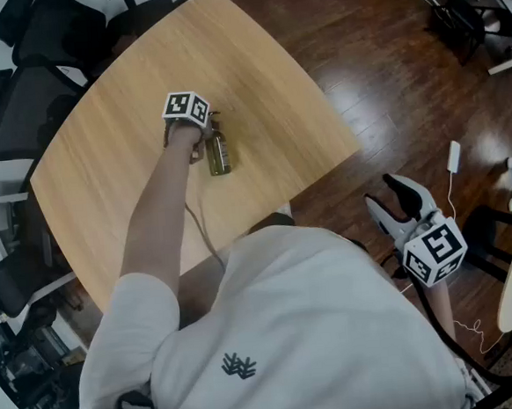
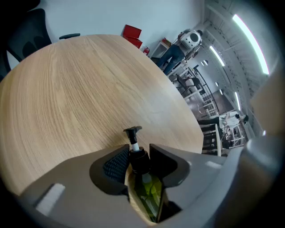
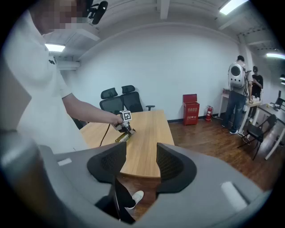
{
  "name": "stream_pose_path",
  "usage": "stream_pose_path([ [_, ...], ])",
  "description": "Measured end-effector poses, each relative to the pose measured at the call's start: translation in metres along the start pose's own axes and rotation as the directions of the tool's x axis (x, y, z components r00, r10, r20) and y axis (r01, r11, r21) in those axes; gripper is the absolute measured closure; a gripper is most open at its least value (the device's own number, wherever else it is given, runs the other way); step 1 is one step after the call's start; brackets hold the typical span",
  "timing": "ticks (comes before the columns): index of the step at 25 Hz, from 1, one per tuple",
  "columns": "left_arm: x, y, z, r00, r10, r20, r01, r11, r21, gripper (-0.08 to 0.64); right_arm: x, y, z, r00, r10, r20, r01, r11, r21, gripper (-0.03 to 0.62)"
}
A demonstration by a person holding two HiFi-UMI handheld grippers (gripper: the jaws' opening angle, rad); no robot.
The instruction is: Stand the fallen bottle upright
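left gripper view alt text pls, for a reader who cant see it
The left hand-held gripper is shut on the black neck of a yellow-green bottle lying on a light wooden table. The bottle's pump head pokes out past the jaws.

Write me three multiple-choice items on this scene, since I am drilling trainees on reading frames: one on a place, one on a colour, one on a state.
1. Where is the right gripper?
A. on a chair seat
B. off the table, over the wooden floor
C. against the wall

2. What colour is the liquid in the bottle?
A. blue
B. yellow-green
C. red

3. How do the fingers of the left gripper stand?
A. wide apart, nothing between
B. closed on the table's edge
C. closed on the bottle's neck

Key: B, the head view shows it past the table's edge; B, the liquid shows yellow-green through the clear body; C, the left gripper view shows the fingers clamping the black collar.
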State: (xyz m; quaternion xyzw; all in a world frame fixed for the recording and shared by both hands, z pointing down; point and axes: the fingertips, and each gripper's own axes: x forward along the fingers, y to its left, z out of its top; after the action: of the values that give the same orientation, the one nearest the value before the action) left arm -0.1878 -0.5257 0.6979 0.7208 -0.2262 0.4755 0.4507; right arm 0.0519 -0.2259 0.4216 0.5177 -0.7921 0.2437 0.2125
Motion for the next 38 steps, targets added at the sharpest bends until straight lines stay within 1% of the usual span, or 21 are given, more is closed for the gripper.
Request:
stream_pose_path([
  [3,-0.016,-0.007,0.007,0.995,-0.007,0.099,0.005,1.0,0.014,0.423,0.004,0.003,0.002,1.0,0.009,0.001,-0.009,1.0,-0.006,0.376],
  [5,-0.037,-0.018,0.02,0.98,-0.006,0.201,-0.005,0.999,0.051,0.425,0.004,0.004,0.004,1.0,0.016,0.003,-0.016,1.0,-0.014,0.376],
  [7,-0.064,-0.031,0.032,0.948,-0.001,0.319,-0.032,0.995,0.098,0.426,0.008,0.005,0.005,1.0,0.029,0.0,-0.029,0.999,-0.023,0.376],
  [9,-0.089,-0.044,0.034,0.906,0.008,0.424,-0.078,0.986,0.149,0.428,0.011,0.009,0.003,0.999,0.048,-0.007,-0.048,0.998,-0.03,0.377],
  [11,-0.104,-0.059,0.029,0.862,0.017,0.507,-0.148,0.964,0.219,0.43,0.014,0.012,0.002,0.998,0.065,-0.01,-0.065,0.997,-0.035,0.377],
  [13,-0.109,-0.075,0.024,0.823,0.03,0.567,-0.237,0.925,0.296,0.436,0.016,0.015,0.004,0.997,0.081,-0.012,-0.081,0.996,-0.043,0.377],
  [15,-0.107,-0.087,0.02,0.794,0.044,0.607,-0.312,0.885,0.345,0.437,0.017,0.018,0.004,0.995,0.094,-0.02,-0.095,0.994,-0.056,0.377],
  [17,-0.104,-0.092,0.018,0.774,0.054,0.631,-0.353,0.863,0.36,0.437,0.017,0.022,0.004,0.994,0.102,-0.026,-0.104,0.992,-0.065,0.377],
  [22,-0.1,-0.093,0.022,0.745,0.09,0.661,-0.411,0.842,0.348,0.434,0.008,0.022,0.003,0.995,0.096,-0.016,-0.097,0.993,-0.067,0.377],
  [24,-0.102,-0.087,0.026,0.732,0.114,0.671,-0.429,0.842,0.326,0.431,0.003,0.02,0.002,0.996,0.091,-0.008,-0.092,0.994,-0.066,0.377],
  [25,-0.103,-0.083,0.027,0.73,0.13,0.671,-0.437,0.844,0.312,0.428,0.0,0.018,0.0,0.996,0.09,-0.005,-0.09,0.994,-0.065,0.377],
  [27,-0.101,-0.076,0.027,0.733,0.167,0.659,-0.453,0.843,0.291,0.419,-0.009,0.015,-0.002,0.996,0.089,0.002,-0.089,0.994,-0.063,0.377],
  [28,-0.1,-0.073,0.028,0.733,0.186,0.654,-0.464,0.84,0.281,0.379,-0.014,0.012,-0.003,0.996,0.089,0.006,-0.089,0.994,-0.065,0.377],
  [29,-0.1,-0.071,0.028,0.727,0.208,0.654,-0.479,0.836,0.267,0.299,-0.019,0.009,-0.005,0.996,0.091,0.012,-0.09,0.993,-0.07,0.377],
  [30,-0.101,-0.068,0.028,0.714,0.234,0.66,-0.5,0.83,0.246,0.258,-0.024,0.005,-0.006,0.995,0.095,0.018,-0.093,0.993,-0.078,0.377],
  [31,-0.105,-0.068,0.026,0.694,0.264,0.67,-0.524,0.824,0.218,0.242,-0.029,0.001,-0.009,0.995,0.1,0.026,-0.097,0.991,-0.087,0.377],
  [32,-0.11,-0.07,0.021,0.669,0.292,0.684,-0.544,0.819,0.183,0.236,-0.035,-0.002,-0.013,0.994,0.108,0.035,-0.104,0.99,-0.096,0.377],
  [34,-0.123,-0.08,-0.001,0.618,0.329,0.714,-0.565,0.817,0.113,0.224,-0.047,-0.007,-0.021,0.989,0.136,0.049,-0.13,0.985,-0.117,0.377],
  [36,-0.139,-0.101,-0.032,0.569,0.331,0.752,-0.568,0.82,0.069,0.224,-0.055,-0.013,-0.026,0.983,0.176,0.057,-0.166,0.975,-0.151,0.377],
  [38,-0.156,-0.136,-0.069,0.521,0.306,0.797,-0.552,0.833,0.042,0.224,-0.064,-0.019,-0.035,0.976,0.212,0.051,-0.199,0.961,-0.194,0.376],
])
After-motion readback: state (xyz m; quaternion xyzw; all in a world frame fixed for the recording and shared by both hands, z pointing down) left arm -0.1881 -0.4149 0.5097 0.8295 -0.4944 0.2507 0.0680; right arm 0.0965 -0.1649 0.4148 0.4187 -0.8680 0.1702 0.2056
